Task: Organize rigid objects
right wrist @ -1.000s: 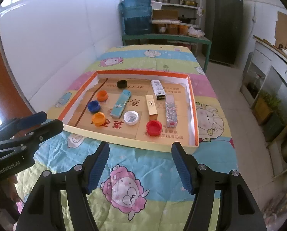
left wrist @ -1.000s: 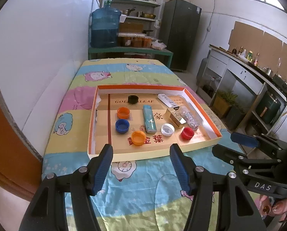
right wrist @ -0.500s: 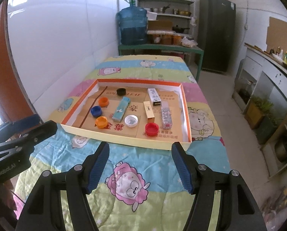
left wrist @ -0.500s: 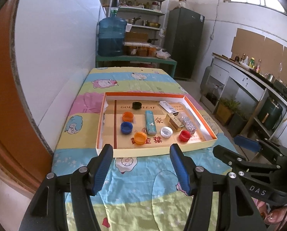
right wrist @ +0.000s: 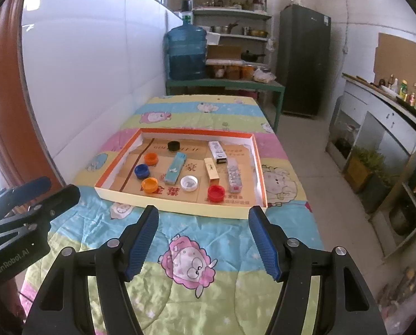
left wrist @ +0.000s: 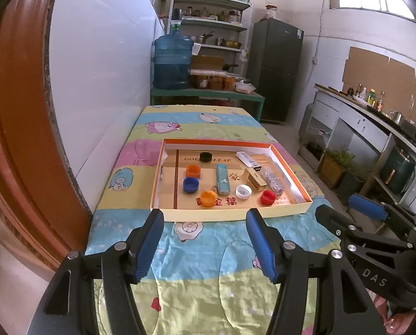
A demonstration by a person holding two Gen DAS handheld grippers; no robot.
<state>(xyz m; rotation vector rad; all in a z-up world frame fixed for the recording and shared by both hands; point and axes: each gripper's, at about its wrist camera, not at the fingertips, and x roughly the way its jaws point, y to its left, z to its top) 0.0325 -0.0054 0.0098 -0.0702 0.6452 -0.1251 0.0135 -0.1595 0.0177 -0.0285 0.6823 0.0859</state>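
Left gripper (left wrist: 205, 241) and right gripper (right wrist: 203, 237) over quilt (right wrist: 196, 293), jaws apart, nothing between. Beyond: shallow box (right wrist: 180, 205) on quilt, holding bottle caps, red cap (right wrist: 216, 192) nearest, four small cartons. Far: water jug (right wrist: 186, 53).

I'm looking into a home kitchen: shelves (left wrist: 212, 16) of pots and jars at top centre, a dark fridge (left wrist: 276, 69) beside them, a counter (left wrist: 370, 111) with bottles at right.
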